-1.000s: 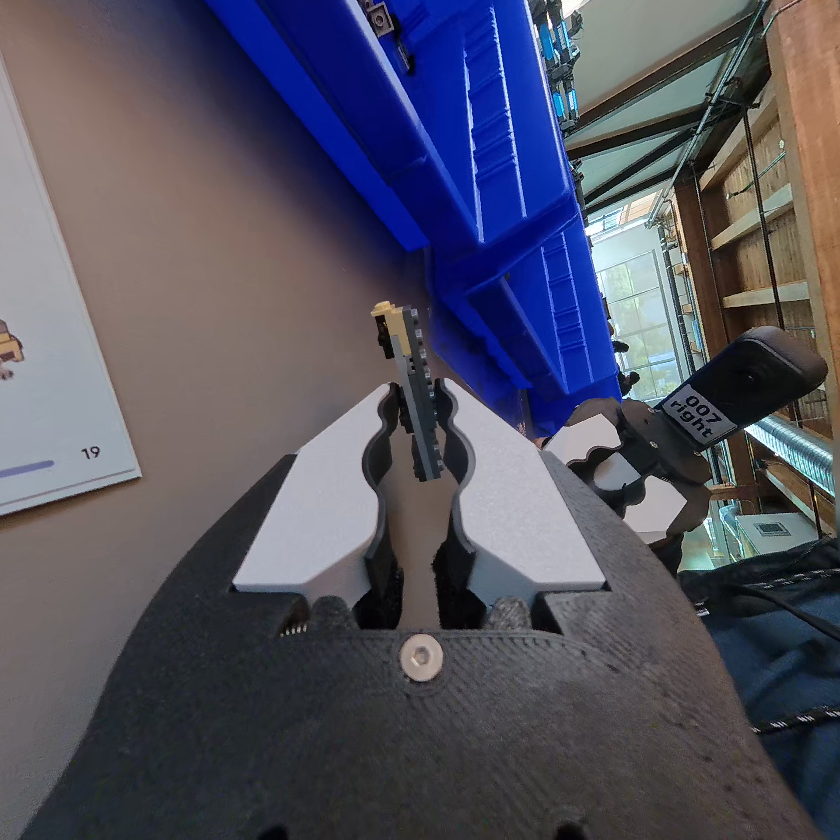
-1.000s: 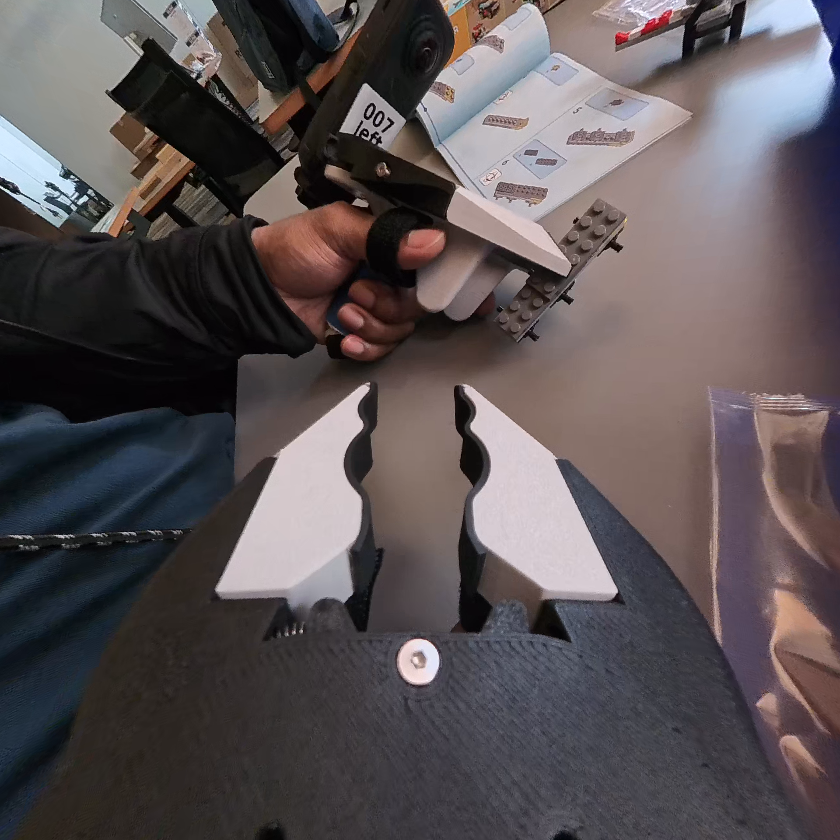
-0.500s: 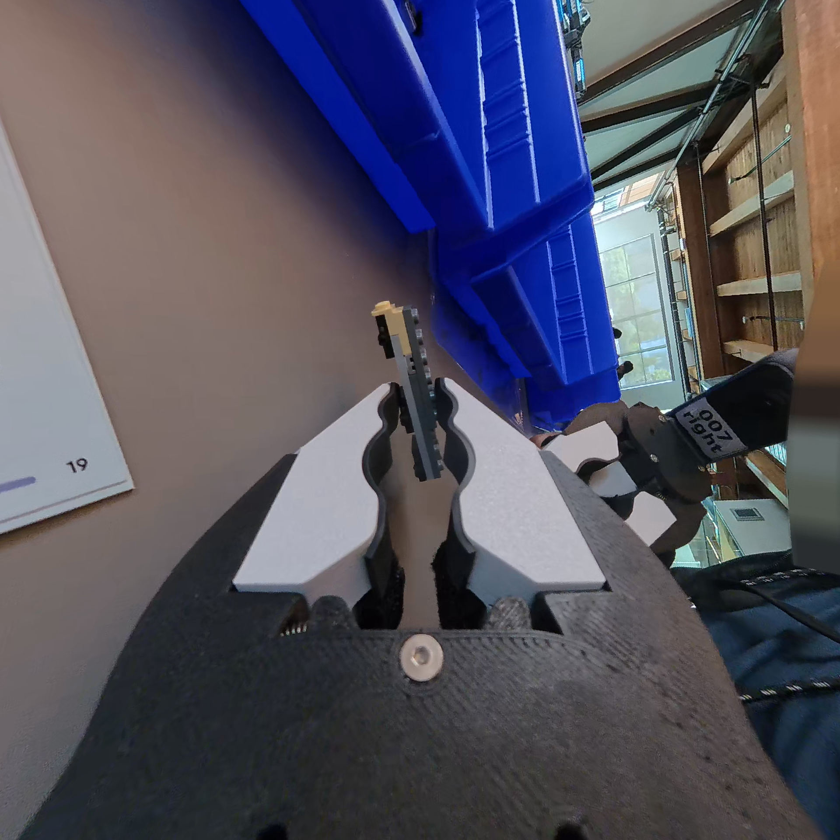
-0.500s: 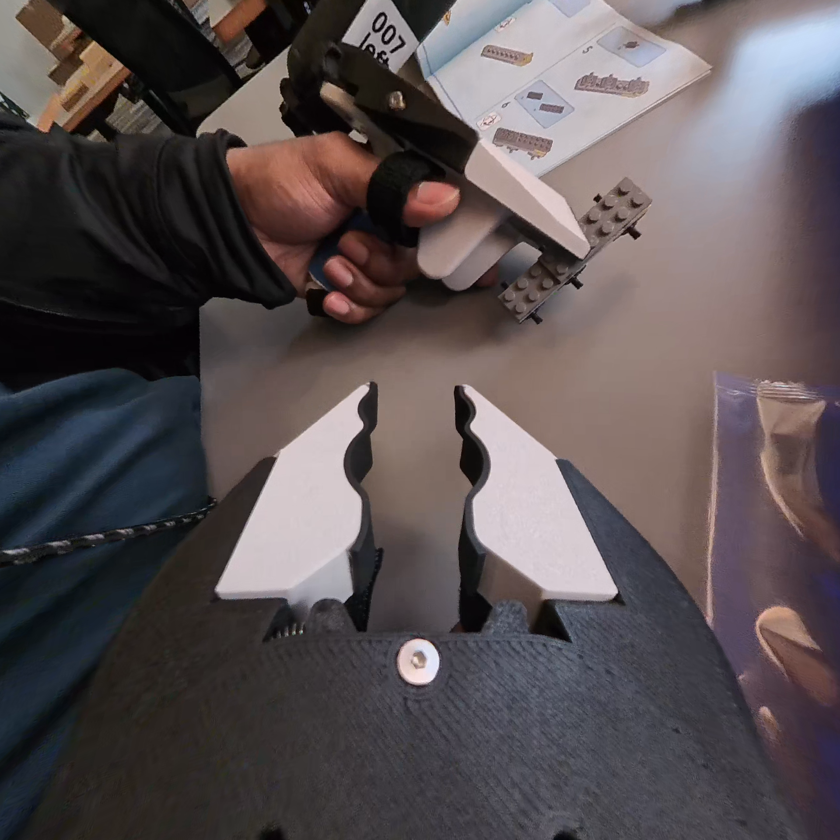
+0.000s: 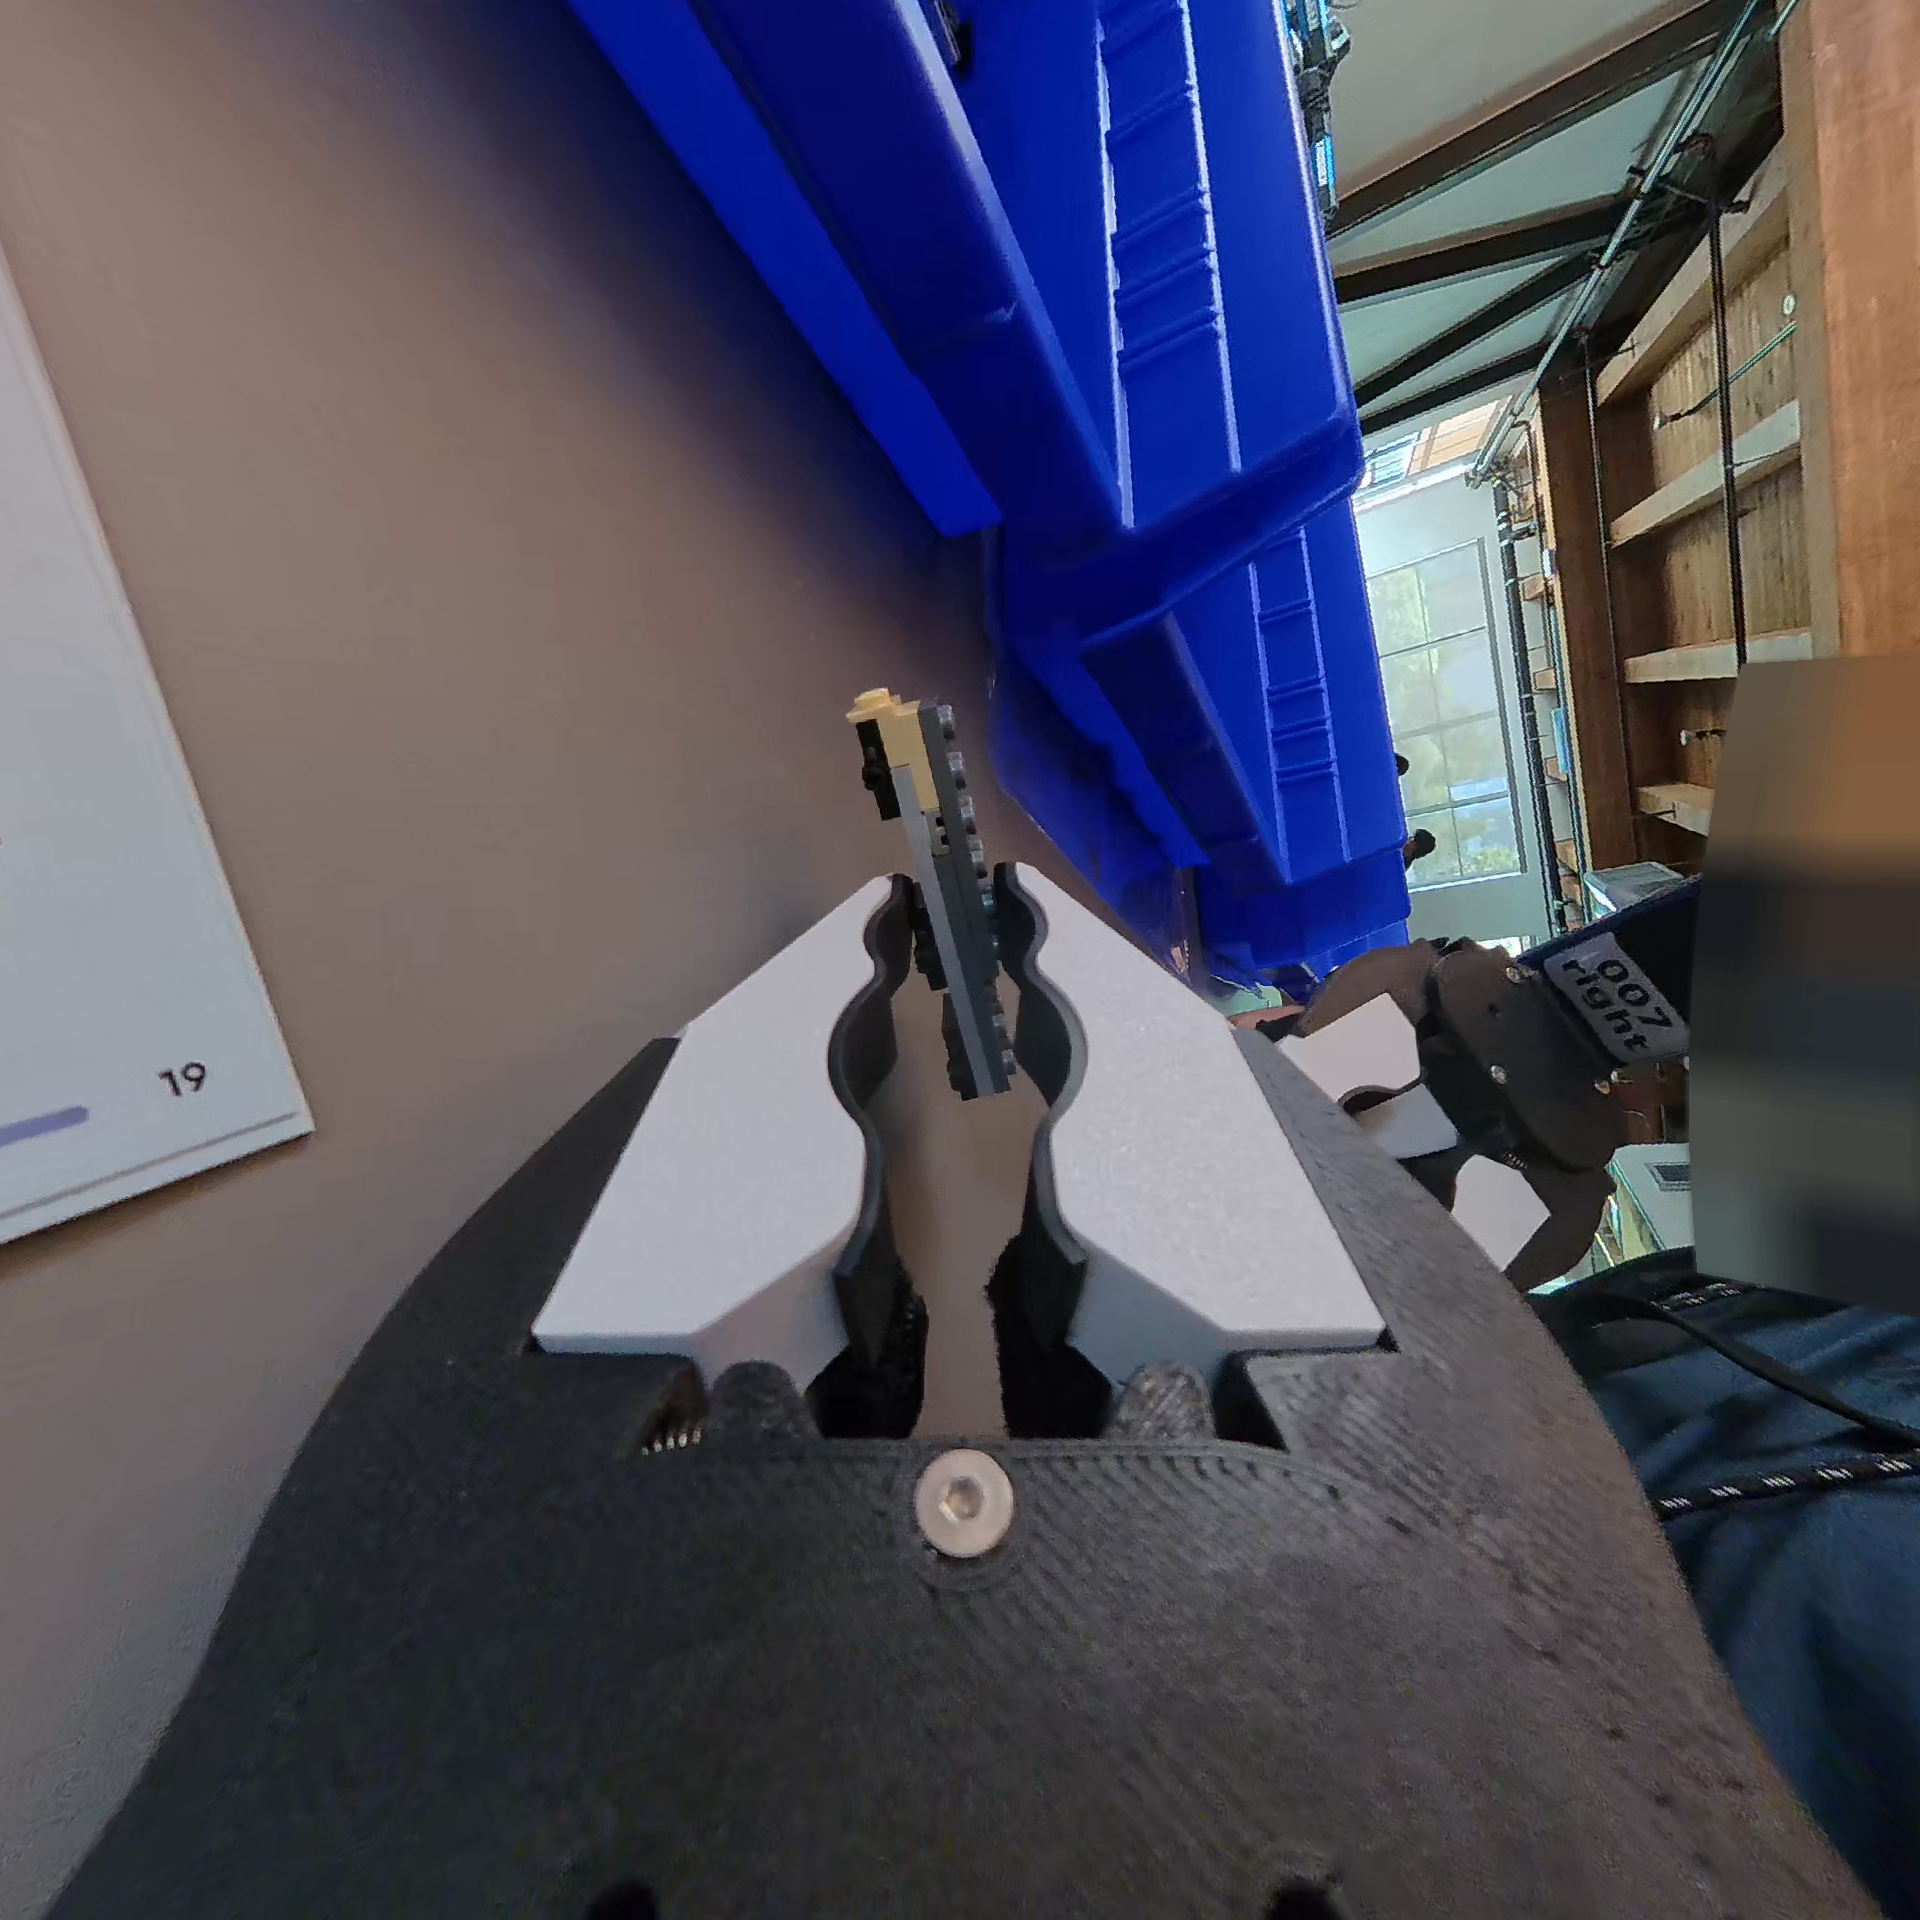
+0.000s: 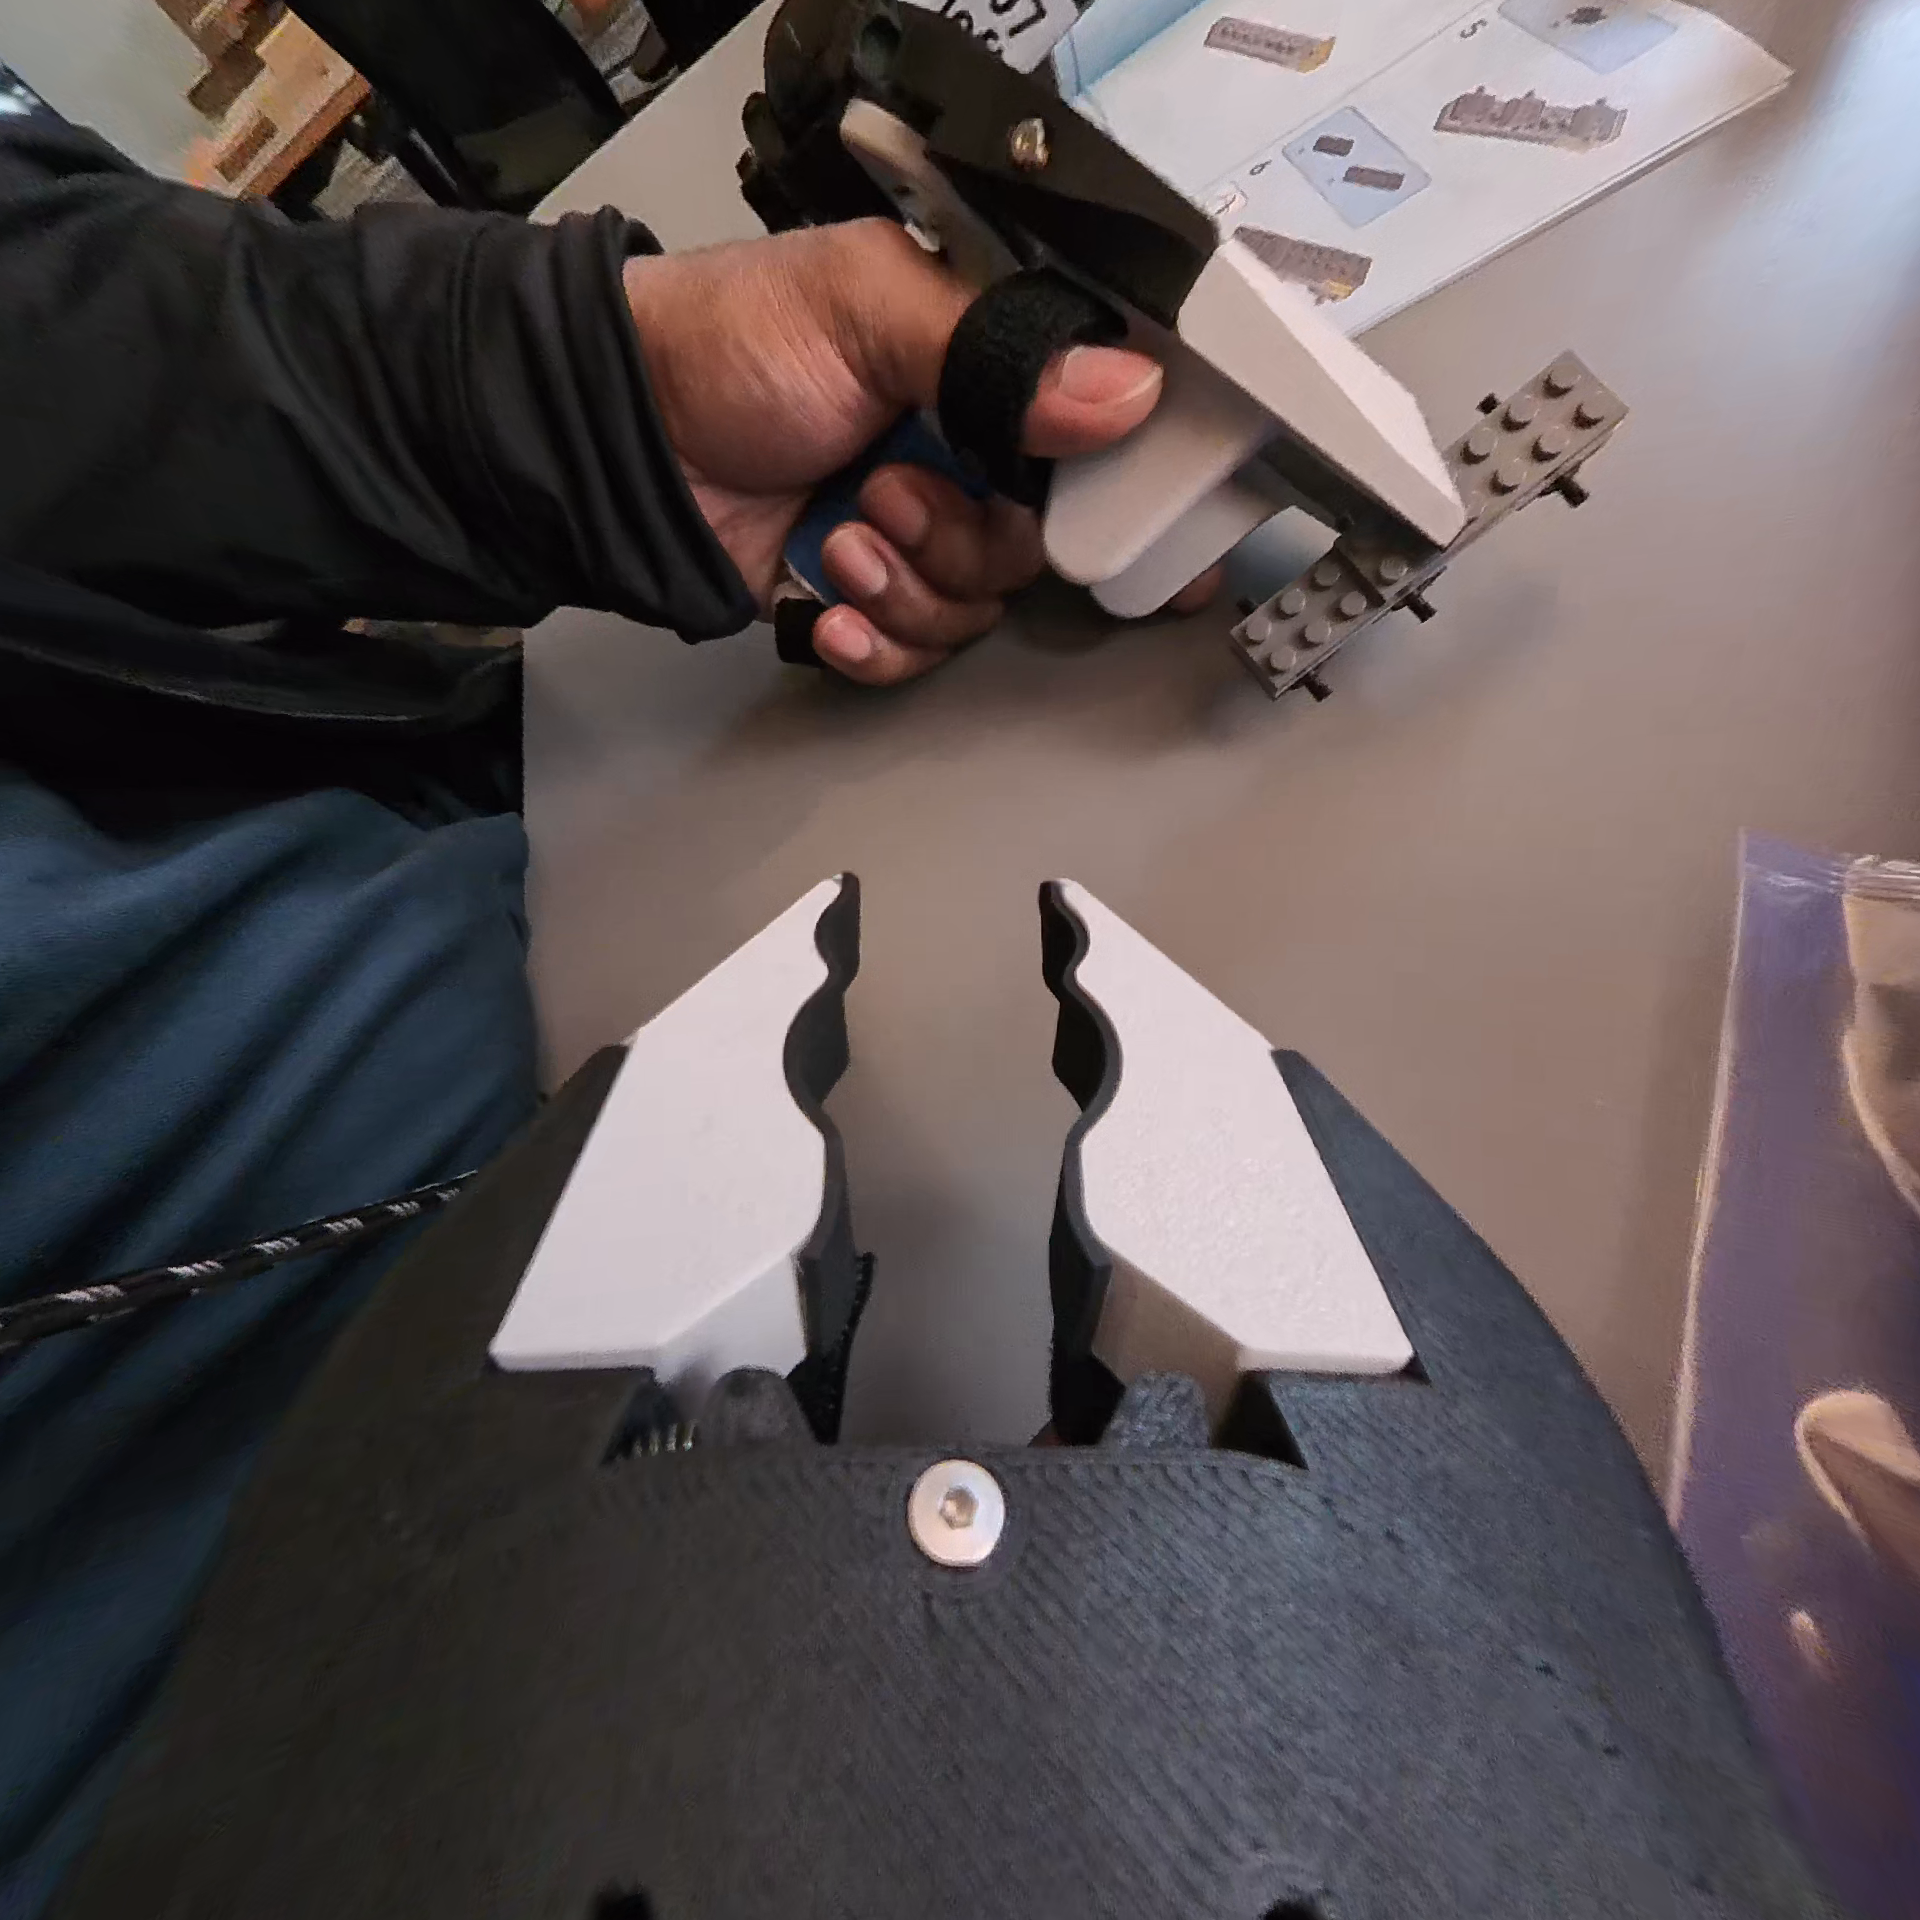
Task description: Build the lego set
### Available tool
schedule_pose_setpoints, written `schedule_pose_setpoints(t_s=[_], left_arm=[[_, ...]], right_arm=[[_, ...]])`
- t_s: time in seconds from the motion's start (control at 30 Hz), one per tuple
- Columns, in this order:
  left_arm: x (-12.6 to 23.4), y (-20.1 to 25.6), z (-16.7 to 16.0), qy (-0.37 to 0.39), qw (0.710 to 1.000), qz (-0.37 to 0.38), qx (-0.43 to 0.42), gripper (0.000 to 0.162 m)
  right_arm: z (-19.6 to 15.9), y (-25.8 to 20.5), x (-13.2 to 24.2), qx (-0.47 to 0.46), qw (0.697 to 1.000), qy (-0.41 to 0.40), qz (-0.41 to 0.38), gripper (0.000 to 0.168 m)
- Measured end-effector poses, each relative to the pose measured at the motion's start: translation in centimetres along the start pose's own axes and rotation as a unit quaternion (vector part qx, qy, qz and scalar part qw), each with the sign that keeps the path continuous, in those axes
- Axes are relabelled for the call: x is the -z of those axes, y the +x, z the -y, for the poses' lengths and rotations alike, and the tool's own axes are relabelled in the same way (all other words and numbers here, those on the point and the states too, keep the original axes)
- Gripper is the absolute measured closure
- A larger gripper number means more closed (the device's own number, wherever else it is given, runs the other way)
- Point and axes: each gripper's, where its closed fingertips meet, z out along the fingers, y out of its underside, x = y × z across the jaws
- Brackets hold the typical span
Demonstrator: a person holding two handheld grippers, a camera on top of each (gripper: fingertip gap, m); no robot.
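My left gripper (image 5: 951,883) is shut on a grey lego plate assembly (image 5: 961,925) with a tan piece at its far end. I hold it on edge, just above the brown table (image 5: 468,520). In the right wrist view the same assembly (image 6: 1507,457) is a long studded grey plate with small black pins, gripped by the left gripper (image 6: 1392,520) in a person's hand. My right gripper (image 6: 948,883) is open and empty, low over the table, nearer the table's front edge than the assembly. It also shows in the left wrist view (image 5: 1444,1091).
An open instruction booklet (image 6: 1455,135) lies beyond the assembly; its page corner shows in the left wrist view (image 5: 125,935). Blue plastic bins (image 5: 1143,416) stand along the table's far side. A clear plastic bag (image 6: 1829,1247) lies at the right. A person's dark sleeve and blue trousers are at the left.
My right gripper has moved closer to the left gripper and the assembly, which now look larger in its view. The left gripper still holds the assembly the same way.
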Motion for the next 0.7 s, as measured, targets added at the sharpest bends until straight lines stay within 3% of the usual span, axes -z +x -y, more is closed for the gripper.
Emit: schedule_pose_setpoints(t_s=[0.3, 0.7], left_arm=[[0.0, 0.1, 0.0, -0.002, 1.000, -0.005, 0.003, 0.147], [0.0, 0.1, -0.1, -0.002, 1.000, -0.004, -0.001, 0.147]], right_arm=[[0.8, -5.4, -1.0, -0.029, 0.988, 0.015, 0.149, 0.132], [0.1, -4.9, -1.4, -0.032, 0.990, -0.003, 0.138, 0.132]])
